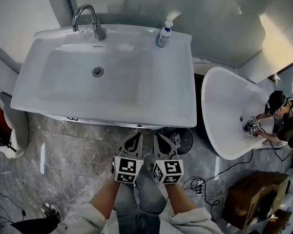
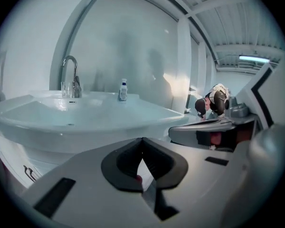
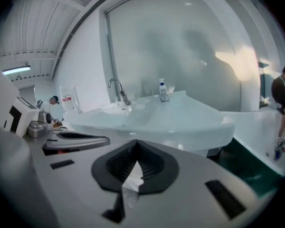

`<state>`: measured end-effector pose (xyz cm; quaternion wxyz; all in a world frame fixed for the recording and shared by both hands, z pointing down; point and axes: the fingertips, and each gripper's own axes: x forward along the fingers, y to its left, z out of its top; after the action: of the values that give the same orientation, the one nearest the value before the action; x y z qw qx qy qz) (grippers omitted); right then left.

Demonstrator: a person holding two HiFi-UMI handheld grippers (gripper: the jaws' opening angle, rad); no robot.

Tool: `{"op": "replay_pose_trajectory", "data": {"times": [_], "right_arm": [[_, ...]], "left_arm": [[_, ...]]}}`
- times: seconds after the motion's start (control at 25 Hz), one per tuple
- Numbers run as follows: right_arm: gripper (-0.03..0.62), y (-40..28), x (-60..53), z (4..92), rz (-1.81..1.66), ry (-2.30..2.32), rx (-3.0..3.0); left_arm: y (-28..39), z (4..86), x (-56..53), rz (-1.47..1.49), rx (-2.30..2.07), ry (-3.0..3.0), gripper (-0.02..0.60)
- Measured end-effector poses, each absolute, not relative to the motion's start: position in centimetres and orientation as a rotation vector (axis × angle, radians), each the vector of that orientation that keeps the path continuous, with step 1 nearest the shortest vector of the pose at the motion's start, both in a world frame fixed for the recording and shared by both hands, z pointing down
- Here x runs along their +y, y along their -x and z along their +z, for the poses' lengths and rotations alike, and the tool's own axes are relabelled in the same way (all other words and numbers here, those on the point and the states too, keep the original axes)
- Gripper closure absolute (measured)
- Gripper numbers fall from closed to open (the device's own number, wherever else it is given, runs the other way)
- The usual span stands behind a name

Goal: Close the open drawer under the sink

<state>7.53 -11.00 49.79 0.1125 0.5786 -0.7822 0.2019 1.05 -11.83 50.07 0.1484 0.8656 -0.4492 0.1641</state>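
Left gripper [image 1: 135, 136], right gripper [image 1: 158, 136] pinched together, empty | tips near drawer [image 1: 102, 121] under sink [image 1: 151, 106] | risk: push rides high, hits sink rim

Quick count: one sink [image 1: 49, 89], with one faucet [image 1: 85, 14] and one soap bottle [image 1: 164, 34] on its back rim. One bathtub [image 1: 224, 106] right of the sink, one wooden box [image 1: 256, 194] further right. Two tongs in front of the sink: left tongs [image 1: 134, 138], right tongs [image 1: 159, 139].
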Motion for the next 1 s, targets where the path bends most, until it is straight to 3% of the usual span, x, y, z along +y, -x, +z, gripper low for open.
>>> {"op": "replay_pose_trajectory", "data": {"times": [1.0], "right_arm": [[0.585,-4.9,-9.1,24.2,0.366,-1.384,-2.773]], "left_arm": [[-0.9,24.9,-9.4,0.151,-1.342,-2.638,0.566]]}}
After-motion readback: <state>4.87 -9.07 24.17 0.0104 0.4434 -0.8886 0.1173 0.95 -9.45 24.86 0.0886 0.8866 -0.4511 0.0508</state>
